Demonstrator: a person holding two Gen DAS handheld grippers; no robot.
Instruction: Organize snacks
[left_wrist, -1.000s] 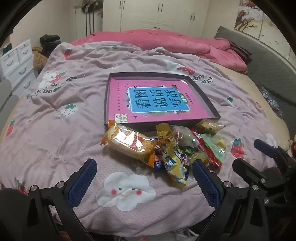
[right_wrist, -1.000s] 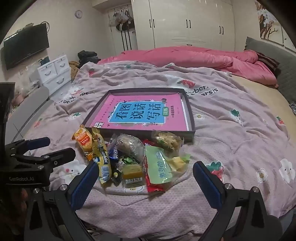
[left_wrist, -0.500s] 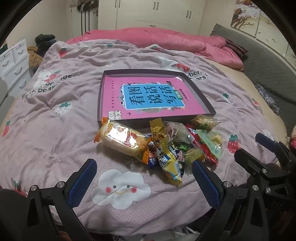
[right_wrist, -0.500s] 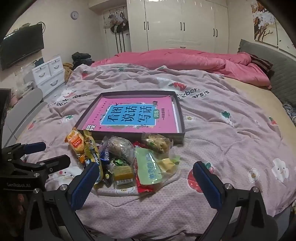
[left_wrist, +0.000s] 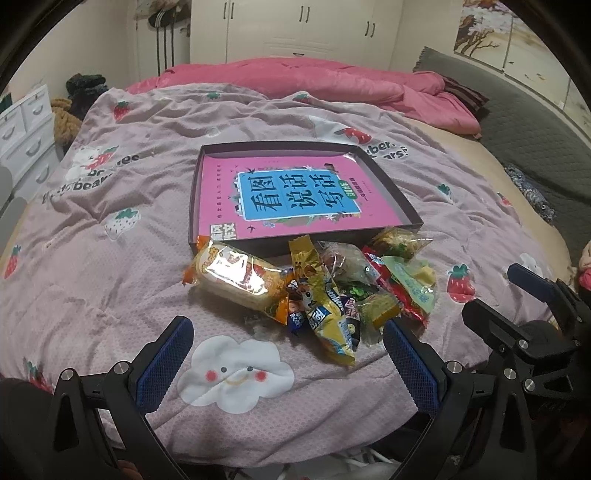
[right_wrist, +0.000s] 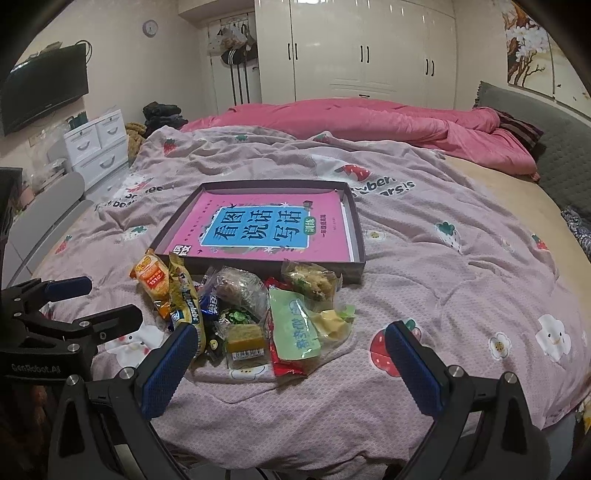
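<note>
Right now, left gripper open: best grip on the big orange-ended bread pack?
Take the bread pack across its short width, mid-body, coming down from above with the left gripper. It lies flat on the blanket, long axis slanting from far-left to near-right. Its left half is clear; the right crimped end touches the yellow wrapper, so stay left of centre.

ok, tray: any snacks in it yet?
No snacks inside. The tray holds only a pink book; the snack pile sits on the blanket against its near wall. Both grippers open, empty.
</note>
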